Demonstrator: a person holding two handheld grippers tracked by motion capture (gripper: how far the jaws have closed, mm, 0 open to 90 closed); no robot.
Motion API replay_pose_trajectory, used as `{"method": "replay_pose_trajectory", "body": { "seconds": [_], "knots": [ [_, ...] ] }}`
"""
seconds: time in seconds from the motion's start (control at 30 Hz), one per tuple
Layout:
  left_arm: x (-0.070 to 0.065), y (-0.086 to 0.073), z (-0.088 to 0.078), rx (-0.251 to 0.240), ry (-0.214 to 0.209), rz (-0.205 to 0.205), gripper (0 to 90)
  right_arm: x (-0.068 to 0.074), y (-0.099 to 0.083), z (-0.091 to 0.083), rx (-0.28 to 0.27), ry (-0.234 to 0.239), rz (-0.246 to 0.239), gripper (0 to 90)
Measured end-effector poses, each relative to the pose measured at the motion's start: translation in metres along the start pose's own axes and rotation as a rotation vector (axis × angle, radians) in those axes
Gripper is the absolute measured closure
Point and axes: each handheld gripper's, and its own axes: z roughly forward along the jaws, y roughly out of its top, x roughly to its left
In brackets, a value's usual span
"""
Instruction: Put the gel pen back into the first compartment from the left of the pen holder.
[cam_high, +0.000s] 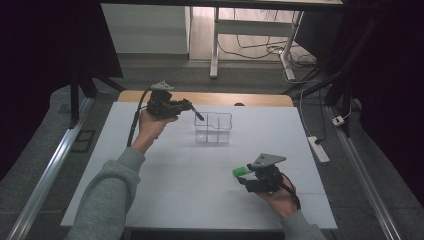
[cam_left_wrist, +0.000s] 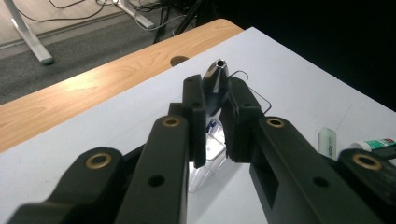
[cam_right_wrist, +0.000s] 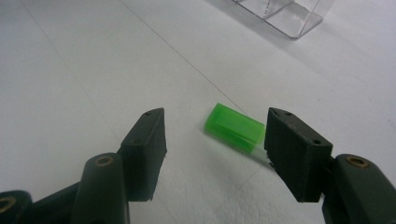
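A white tabletop (cam_high: 165, 175) is seen from above, with a strip of bare wood along its far edge. Toward the far left corner, the left gripper (cam_high: 192, 108) is held raised in a hand (cam_high: 150, 125) whose grey sleeve comes in from the near left corner. Its jaws are pressed together on a dark pen (cam_high: 198, 114), which juts out past the jaw tips and slants down toward a clear plastic box (cam_high: 214, 128). In the left gripper view the pen (cam_left_wrist: 215, 86) is seen pinched between the two black jaws, its open metal tip pointing away toward the far edge, and part of the box (cam_left_wrist: 208, 158) shows below the jaws (its inner dividers are only partly seen from there).

The box stands near the middle of the far edge, apart from both hands, and it is split into compartments.

Toward the near right corner, the right gripper (cam_high: 244, 176) is held low over the tabletop. Its jaws are spread, with nothing pinched. In the right gripper view a green cap (cam_right_wrist: 235, 126) on a small tube lies on the tabletop between the open jaws (cam_right_wrist: 215, 144), closer to the right-hand jaw; whether it touches that jaw cannot be told. From above the same cap (cam_high: 240, 171) is seen just beyond the jaw tips.
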Motion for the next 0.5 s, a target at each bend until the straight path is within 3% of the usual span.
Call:
{"method": "replay_pose_trajectory", "body": {
  "seconds": [0.2,0.3,0.4,0.5],
  "knots": [
    [0.0009,-0.0015,0.0031,-0.004,-0.005,0.006,76.2,-0.0003,-0.0002,0.0009,0.006,0.003,-0.001,38.4],
    [0.0012,-0.0019,0.0041,-0.008,-0.004,-0.011,49.4,0.0002,-0.0003,0.0017,0.011,0.002,-0.003,38.0],
    [-0.0002,-0.0030,0.0028,-0.020,0.012,-0.029,38.4,-0.0001,-0.0006,0.0019,0.014,0.003,-0.001,37.9],
    [-0.0004,-0.0057,0.0003,-0.030,-0.003,-0.037,35.6,-0.0007,-0.0006,0.0018,0.014,0.005,0.001,37.9]
  ]
}}
